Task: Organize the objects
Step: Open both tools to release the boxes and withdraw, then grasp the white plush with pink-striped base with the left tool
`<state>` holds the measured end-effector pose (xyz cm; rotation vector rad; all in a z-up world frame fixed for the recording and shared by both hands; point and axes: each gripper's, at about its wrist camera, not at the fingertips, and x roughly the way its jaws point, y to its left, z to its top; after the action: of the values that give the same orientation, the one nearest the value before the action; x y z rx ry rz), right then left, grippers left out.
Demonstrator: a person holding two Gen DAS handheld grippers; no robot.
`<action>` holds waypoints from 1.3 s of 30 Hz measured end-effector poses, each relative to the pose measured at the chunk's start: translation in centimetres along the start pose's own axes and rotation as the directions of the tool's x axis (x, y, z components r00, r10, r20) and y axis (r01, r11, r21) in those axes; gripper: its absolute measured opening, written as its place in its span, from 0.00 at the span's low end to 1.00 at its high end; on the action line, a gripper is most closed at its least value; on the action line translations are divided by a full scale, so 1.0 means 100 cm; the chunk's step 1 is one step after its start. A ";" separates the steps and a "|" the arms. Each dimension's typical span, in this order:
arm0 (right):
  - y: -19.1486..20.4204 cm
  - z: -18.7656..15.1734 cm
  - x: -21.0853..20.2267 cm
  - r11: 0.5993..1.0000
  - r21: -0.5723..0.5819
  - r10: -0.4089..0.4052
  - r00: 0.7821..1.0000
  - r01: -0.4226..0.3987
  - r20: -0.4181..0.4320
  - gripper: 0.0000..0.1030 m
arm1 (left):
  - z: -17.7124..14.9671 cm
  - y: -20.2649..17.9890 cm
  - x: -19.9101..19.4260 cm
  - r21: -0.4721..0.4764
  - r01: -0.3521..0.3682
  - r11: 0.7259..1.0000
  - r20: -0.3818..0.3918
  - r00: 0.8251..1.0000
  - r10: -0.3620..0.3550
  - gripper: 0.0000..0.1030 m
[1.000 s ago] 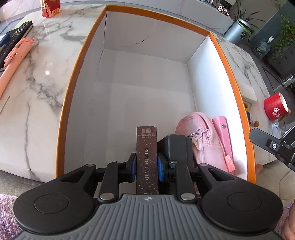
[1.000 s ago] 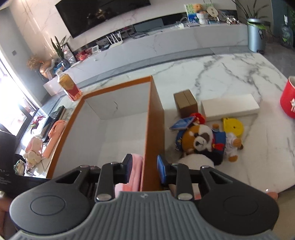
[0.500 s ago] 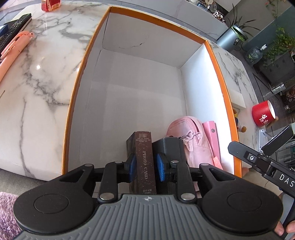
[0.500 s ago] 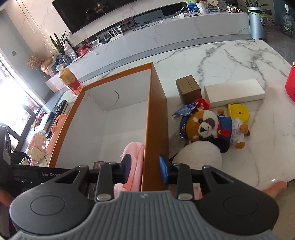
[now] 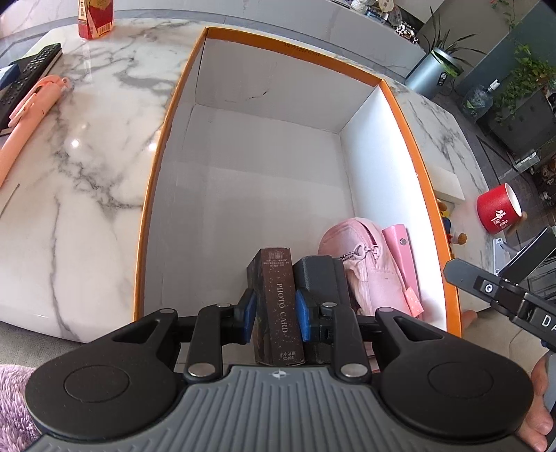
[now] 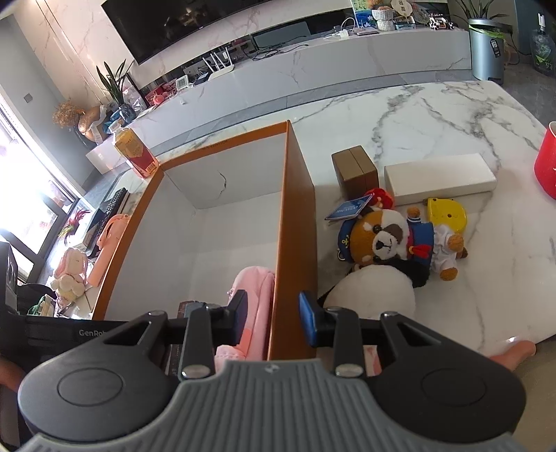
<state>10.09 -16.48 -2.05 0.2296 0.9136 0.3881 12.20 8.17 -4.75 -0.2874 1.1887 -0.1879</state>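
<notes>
**Left claw holds photo card box in orange carton; right claw open over carton wall**

Left wrist view, near field: the left gripper is clamped on a dark brown rectangular box lettered "PHOTO CARD", blue pads pressed to both of its long sides. The box stands on edge at lower centre of the frame, inside the near end of the large orange-rimmed cardboard carton with white interior. Touching the box on its right is a dark grey plastic block. Further right lie a pink fabric zip pouch and a flat pink case with a snap stud, the case against the carton's right wall. The middle and far floor of the carton show bare white card.

Far field, upper left of the frame: a salmon-pink oversized pen, a black remote control and a red drink carton on the white marble tabletop. At right, a red paper cup.

Right wrist view, near field: the right gripper is empty, fingers spread apart, one either side of the carton's right wall. Beyond it, at centre right, a plush panda in blue sailor dress lies against a white round cushion. Further off: a yellow half-round plastic piece, a white oblong box and a small brown cardboard box.
</notes>
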 end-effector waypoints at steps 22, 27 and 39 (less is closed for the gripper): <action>-0.071 -0.016 -0.048 0.992 0.033 -0.122 0.992 0.121 0.026 0.33 | -0.013 -0.145 -0.033 0.311 0.176 0.934 0.108 0.970 -0.219 0.28; -0.095 -0.022 -0.054 0.989 0.061 -0.135 0.991 0.133 0.024 0.31 | -0.012 -0.178 0.000 0.345 0.110 0.932 0.064 0.988 -0.140 0.28; -0.150 -0.032 -0.031 0.985 0.131 -0.106 0.994 0.108 -0.026 0.31 | -0.015 -0.228 0.067 0.422 -0.130 0.897 0.019 0.991 0.134 0.60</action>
<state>9.25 -31.30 -6.97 0.2969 0.9672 0.2308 13.43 -15.55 -3.95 0.1771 1.1410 -0.3227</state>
